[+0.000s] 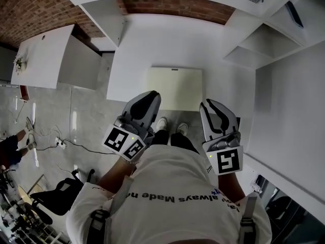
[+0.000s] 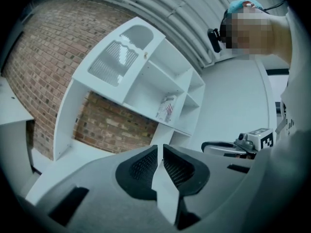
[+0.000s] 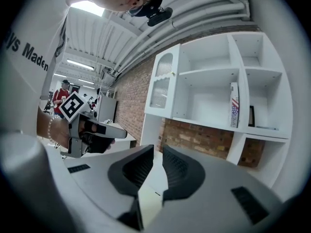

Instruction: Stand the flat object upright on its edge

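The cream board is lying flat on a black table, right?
Not quite: the table is white, not black. The head view shows the cream board lying flat on it.

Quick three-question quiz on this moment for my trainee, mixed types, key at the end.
1. True or false: the pale board stands upright on its edge.
2. The pale board rests on: A) the floor B) the white table C) a shelf.
3. Fill in: the left gripper and the right gripper are both by the board's edge ___ to the person.
Key: 1 false, it lies flat; 2 B; 3 nearest.
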Demonstrator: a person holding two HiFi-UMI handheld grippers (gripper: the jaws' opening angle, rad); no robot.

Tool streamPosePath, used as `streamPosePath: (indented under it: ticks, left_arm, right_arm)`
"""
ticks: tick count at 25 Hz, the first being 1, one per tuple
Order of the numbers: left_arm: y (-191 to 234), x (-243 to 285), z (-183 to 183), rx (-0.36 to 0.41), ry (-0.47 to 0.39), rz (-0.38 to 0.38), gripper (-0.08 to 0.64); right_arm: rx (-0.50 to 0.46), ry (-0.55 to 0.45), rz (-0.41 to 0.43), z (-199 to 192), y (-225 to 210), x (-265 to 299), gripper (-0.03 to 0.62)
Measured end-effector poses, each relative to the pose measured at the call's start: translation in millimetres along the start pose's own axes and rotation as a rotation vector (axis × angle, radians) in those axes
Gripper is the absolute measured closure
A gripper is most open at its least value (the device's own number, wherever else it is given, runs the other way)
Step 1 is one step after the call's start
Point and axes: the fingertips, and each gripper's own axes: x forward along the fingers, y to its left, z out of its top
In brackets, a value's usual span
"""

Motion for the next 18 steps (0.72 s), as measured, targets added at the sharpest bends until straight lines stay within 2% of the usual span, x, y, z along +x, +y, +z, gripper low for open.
streamPosePath:
  ticks: [3, 5, 9, 14, 18]
  left_arm:
    - [11.4, -4.7, -23.3, -0.059, 0.035, 0.026, 0.529]
    - [21.4, -9.0, -43.6, -0.122, 0.065, 0.045, 0.487]
    - [44.0, -19.1, -87.4, -0.257, 0.109, 0.097, 0.418]
    - [79.0, -30.4, -131.0, -0.402, 0.132, 0.157, 0.362]
    - [100.9, -38.9, -162.7, -0.483, 0.155, 0.209, 0.318]
  right_arm:
    - [-0.001, 0.041, 0.03, -21.3, 7.0, 2.8, 0.558]
    - [-0.004, 0.073, 0.055, -37.9, 13.4, 5.6, 0.554]
    - [-0.038, 0.196, 0.115, -81.9, 26.8, 8.5, 0.495]
    - [-0.069, 0.27, 0.142, -120.8, 39.8, 19.7, 0.443]
    - [-0.116, 0.331, 0.161, -157.1, 52.6, 24.4, 0.371]
